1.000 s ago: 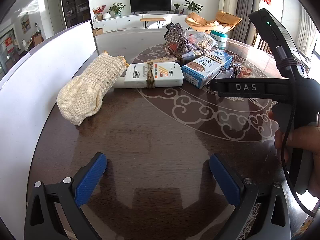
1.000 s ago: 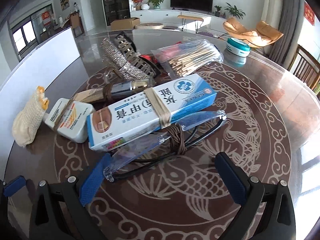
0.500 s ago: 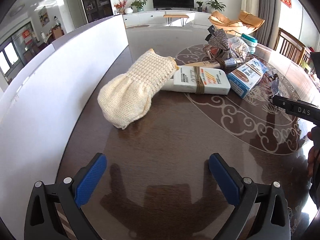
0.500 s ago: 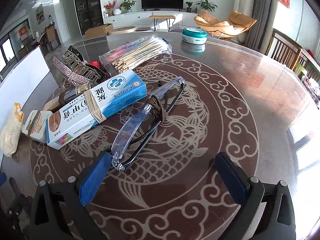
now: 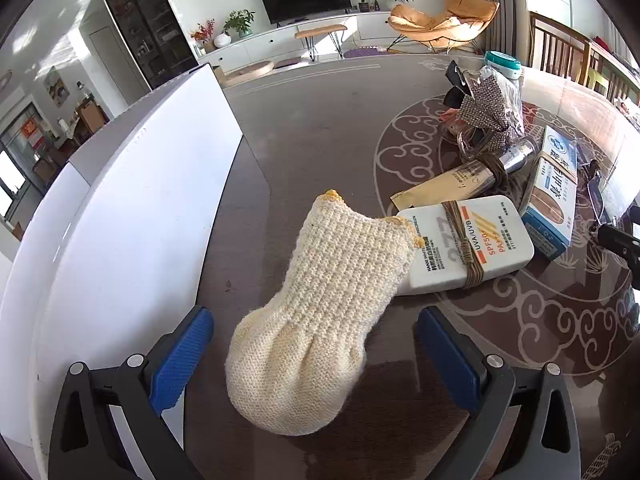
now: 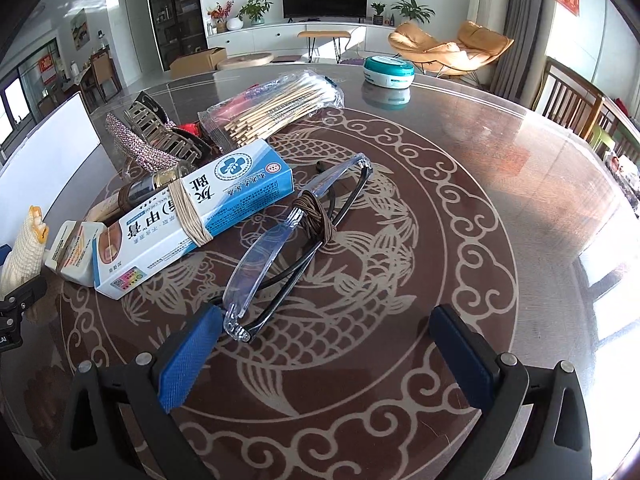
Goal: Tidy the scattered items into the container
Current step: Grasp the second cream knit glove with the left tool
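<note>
A cream knitted pouch lies on the dark table, its rounded end between the open blue fingers of my left gripper, untouched by them. It overlaps a white sunscreen bottle tied with twine. The white container stands along the left. My right gripper is open, with the near end of the clear glasses just inside its left finger. A blue and white box lies left of the glasses.
A beige tube, a rhinestone hair clip, a bag of cotton swabs and a teal round tin lie farther back. Wooden chairs stand at the right table edge.
My left gripper has moved forward and left until the pouch lies between its fingers. My right gripper has shifted slightly closer to the glasses. Both stay open.
</note>
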`<state>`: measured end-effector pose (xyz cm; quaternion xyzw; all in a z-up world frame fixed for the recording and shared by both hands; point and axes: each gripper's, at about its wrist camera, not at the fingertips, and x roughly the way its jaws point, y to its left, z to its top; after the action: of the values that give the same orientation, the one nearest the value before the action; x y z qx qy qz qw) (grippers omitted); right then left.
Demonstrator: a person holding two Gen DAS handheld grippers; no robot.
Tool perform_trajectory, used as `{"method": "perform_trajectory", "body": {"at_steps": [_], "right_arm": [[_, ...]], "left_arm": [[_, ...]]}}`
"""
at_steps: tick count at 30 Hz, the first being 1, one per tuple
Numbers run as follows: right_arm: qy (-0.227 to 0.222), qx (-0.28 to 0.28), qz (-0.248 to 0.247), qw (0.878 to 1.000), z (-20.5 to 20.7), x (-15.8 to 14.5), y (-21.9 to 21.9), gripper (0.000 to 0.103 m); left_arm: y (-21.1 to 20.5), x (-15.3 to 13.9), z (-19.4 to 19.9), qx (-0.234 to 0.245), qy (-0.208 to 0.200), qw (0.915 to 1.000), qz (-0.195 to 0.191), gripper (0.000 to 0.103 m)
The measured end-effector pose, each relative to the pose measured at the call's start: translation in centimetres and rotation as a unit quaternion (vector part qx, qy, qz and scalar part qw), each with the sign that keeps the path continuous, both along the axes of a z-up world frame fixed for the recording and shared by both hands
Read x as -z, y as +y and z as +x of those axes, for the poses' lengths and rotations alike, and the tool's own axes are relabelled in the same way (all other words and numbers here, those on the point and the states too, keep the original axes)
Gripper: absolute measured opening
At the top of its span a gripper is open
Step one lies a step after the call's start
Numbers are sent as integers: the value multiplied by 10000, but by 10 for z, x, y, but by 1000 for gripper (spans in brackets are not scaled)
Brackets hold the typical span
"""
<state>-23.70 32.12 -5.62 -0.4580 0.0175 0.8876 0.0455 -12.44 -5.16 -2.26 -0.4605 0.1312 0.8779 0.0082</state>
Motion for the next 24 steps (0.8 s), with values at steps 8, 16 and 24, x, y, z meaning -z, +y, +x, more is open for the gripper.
{"method": "perform_trajectory", "body": {"at_steps": [8,16,24], "right_arm": [[2,0,-1,10000,0,0,0,103],[10,1,-20,10000,-1,0,0,103],[52,-2,-118,9999,0,0,2,103]], "left_arm": [[-17,-6,33,-725,-37,9934,887,43],[30,3,81,-948,118,9933,649,56],[14,6,70,-913,233,9931,700,84]]}}
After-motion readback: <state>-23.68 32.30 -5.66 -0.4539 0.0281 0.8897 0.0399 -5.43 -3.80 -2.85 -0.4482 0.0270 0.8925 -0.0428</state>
